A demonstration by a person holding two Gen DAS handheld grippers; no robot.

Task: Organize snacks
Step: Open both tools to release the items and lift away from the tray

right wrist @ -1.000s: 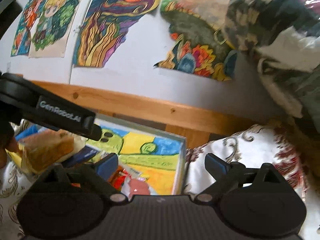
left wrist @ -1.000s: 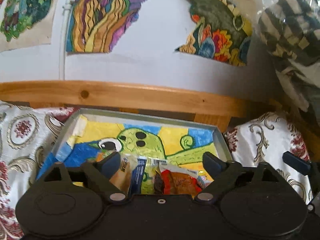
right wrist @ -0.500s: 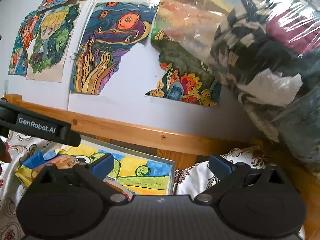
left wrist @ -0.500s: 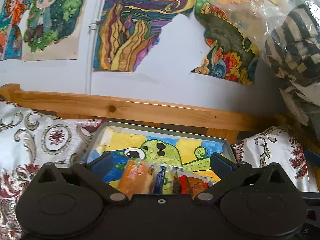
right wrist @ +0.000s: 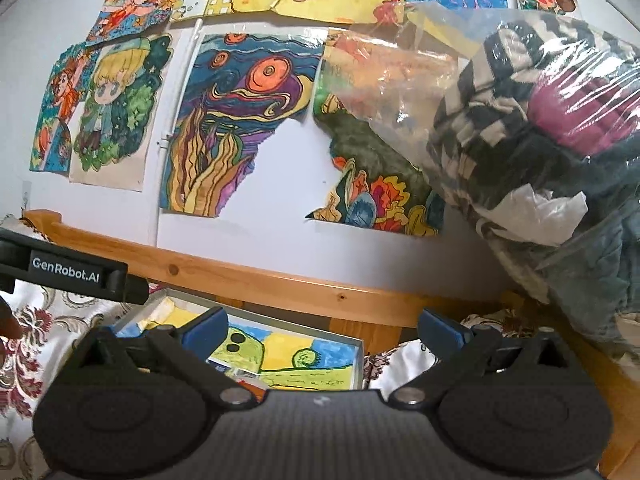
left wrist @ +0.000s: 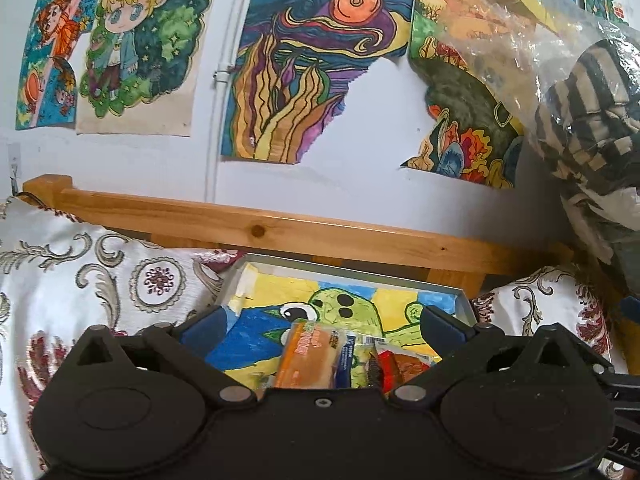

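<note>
A shallow grey tray (left wrist: pixel 352 270) lined with a green-creature drawing lies on a patterned cloth in front of a wooden rail. Several snack packets sit side by side at its near end: an orange one (left wrist: pixel 308 354), a blue one (left wrist: pixel 345 362) and a red one (left wrist: pixel 400 364). My left gripper (left wrist: pixel 322 326) hangs above them, jaws wide open with nothing between the blue pads. In the right wrist view the same tray (right wrist: pixel 358 354) shows low in the middle. My right gripper (right wrist: pixel 322 326) is open and empty too. The left tool's black body (right wrist: pixel 72 274) crosses that view's left edge.
A white, red-patterned cloth (left wrist: pixel 92 280) covers the surface on both sides of the tray. The wooden rail (left wrist: pixel 304 236) runs along a wall of coloured drawings. A large clear plastic bag of striped clothes (right wrist: pixel 532 128) bulges in from the right, above the cloth.
Both grippers have pulled back and risen from the tray, so more wall shows. The orange packet, seen by the left tool a second ago, now lies in the tray row.
</note>
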